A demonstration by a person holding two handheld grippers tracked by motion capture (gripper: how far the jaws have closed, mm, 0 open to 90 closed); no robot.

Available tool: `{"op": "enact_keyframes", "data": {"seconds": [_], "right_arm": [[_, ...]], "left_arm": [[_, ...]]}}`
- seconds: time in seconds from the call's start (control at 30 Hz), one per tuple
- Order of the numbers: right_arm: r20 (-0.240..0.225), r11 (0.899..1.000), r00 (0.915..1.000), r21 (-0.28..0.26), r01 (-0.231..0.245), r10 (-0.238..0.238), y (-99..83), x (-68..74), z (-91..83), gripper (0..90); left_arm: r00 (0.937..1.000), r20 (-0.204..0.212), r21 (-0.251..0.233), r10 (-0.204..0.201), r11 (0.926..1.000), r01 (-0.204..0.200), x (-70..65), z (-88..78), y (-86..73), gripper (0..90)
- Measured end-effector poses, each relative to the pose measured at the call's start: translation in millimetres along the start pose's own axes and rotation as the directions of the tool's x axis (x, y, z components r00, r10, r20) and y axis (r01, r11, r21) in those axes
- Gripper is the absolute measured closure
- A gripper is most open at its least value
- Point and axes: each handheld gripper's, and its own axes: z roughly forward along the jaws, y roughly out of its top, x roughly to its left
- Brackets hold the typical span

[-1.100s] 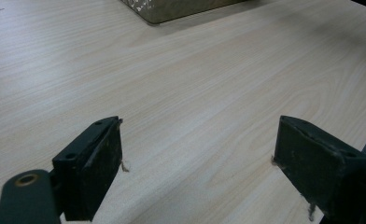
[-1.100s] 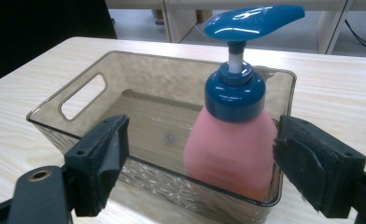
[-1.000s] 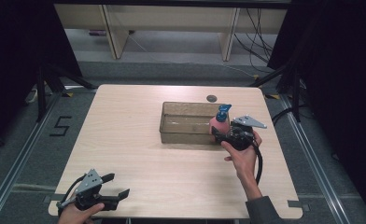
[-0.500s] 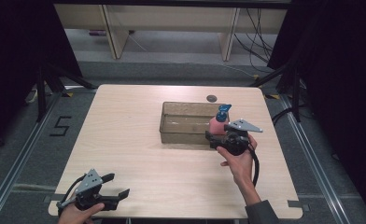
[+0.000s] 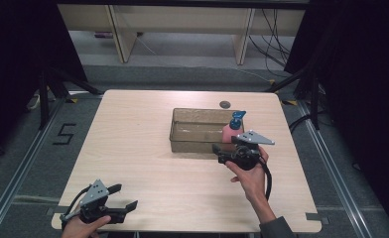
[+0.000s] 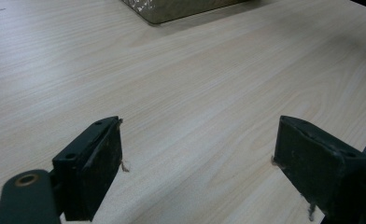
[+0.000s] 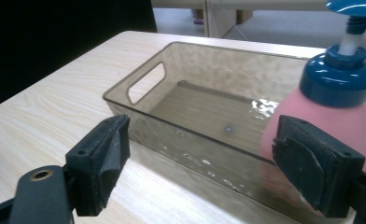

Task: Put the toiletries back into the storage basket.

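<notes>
From above, the pink pump bottle (image 5: 230, 131) with its glossy blue cap stands at the 3 o'clock end of the translucent brownish bin (image 5: 182, 141) on the pale wood-grain desk (image 5: 133, 148). The left hand-held gripper (image 6: 197, 158) holds its matte black jaws wide apart over bare desk. The right hand-held gripper (image 7: 200, 163) is likewise spread, its padded jaws just outside the bin's smooth wall with the bottle at 2 o'clock.

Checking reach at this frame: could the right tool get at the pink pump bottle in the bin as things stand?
Probably yes. The right tool is open just outside the bin's near wall, and the pump bottle stands upright inside, its top above the rim; the wall blocks a low approach.
</notes>
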Motion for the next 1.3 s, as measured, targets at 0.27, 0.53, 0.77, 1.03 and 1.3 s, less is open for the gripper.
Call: {"op": "enact_keyframes", "data": {"seconds": [0.27, 0.53, 0.77, 1.03, 1.3], "right_arm": [[-0.039, 1.0, 0.9989, 0.007, 0.025, -0.025, -3.1, 5.1, 0.5, 19.2], [-0.076, 1.0, 0.9967, -0.003, 0.029, -0.029, -7.2, 11.7, 1.2, 18.3], [-0.077, 1.0, 0.9968, 0.008, 0.021, -0.021, -11.4, 16.0, -1.0, 17.4], [-0.108, 1.0, 0.994, 0.023, -0.013, 0.015, -18.6, 24.4, -5.1, 17.2], [-0.13, 0.999, 0.9912, 0.021, 0.027, -0.024, -24.1, 27.4, -5.8, 16.8]], "left_arm": [[1.0, 0.0, 0.001, 0.001, 1.0, -0.001, -0.1, 0.1, 0.0, 14.7], [1.0, 0.0, 0.0, 0.0, 1.0, 0.0, -0.1, 0.1, -0.1, 14.7], [1.0, 0.0, 0.0, 0.0, 1.0, 0.0, -0.1, 0.1, -0.2, 14.7], [1.0, 0.0, 0.001, 0.001, 1.0, -0.001, -0.2, 0.3, -0.1, 14.7], [1.0, -0.004, 0.002, 0.001, 1.0, -0.001, -0.5, 0.2, -0.2, 14.7]]}}
